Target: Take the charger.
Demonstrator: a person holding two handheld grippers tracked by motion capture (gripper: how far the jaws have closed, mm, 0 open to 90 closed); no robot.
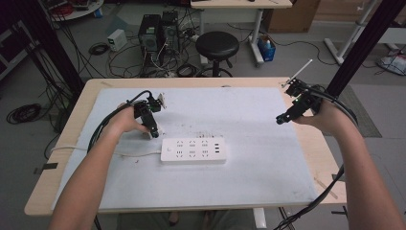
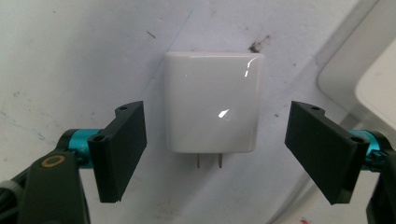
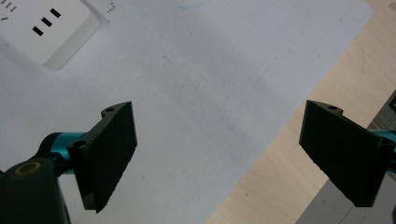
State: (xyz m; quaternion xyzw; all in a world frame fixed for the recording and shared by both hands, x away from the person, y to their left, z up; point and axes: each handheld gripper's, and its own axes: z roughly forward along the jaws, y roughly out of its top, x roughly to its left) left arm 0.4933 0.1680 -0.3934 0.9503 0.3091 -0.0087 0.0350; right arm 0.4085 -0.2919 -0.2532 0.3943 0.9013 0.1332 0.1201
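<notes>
From above, the left gripper [image 1: 152, 130] is down on the white mat [image 1: 258, 163] just left of the power strip [image 1: 193, 150], while the right gripper [image 1: 283, 119] hangs off by the far edge. Along the left gripper's jaws, the charger [image 2: 214, 106] lies flat between them, prongs toward the tool, pads clear of both sides: not gripped yet, so pickup and plugging remain, I'd say. The right gripper's own view has its jaws wide apart with nothing between them, the strip's sockets vacant beyond.

Dim, greyish light with dark corners in the high view, while the glossy white square plug adapter [image 2: 214, 102] carries small overhead glare spots, its edges slightly soft.
</notes>
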